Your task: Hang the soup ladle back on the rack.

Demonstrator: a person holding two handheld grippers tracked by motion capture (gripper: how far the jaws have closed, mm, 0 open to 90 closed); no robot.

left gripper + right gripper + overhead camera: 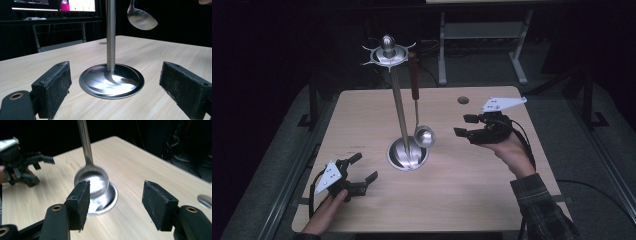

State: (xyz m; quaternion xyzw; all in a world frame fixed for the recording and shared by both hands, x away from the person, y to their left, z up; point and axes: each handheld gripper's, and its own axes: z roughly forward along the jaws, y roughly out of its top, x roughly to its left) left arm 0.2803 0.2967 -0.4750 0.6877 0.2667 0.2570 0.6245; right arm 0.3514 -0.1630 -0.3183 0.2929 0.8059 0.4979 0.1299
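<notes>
Ladle (418, 111) hangs upright from the stand (398, 100), bowl down.

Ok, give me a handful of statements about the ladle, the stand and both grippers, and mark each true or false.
1. The ladle hangs from the stand's top ring, its bowl above the table. True.
2. The right gripper is clamped on the ladle's handle. False: its jaws stand open with nothing between them, beside the ladle.
3. The left gripper is open, its jaws pointing toward the stand's round base. True.
4. The stand lies tipped over on the table. False: it stands upright on its base.
5. The ladle's handle has a reddish-brown grip at the top. True.
</notes>
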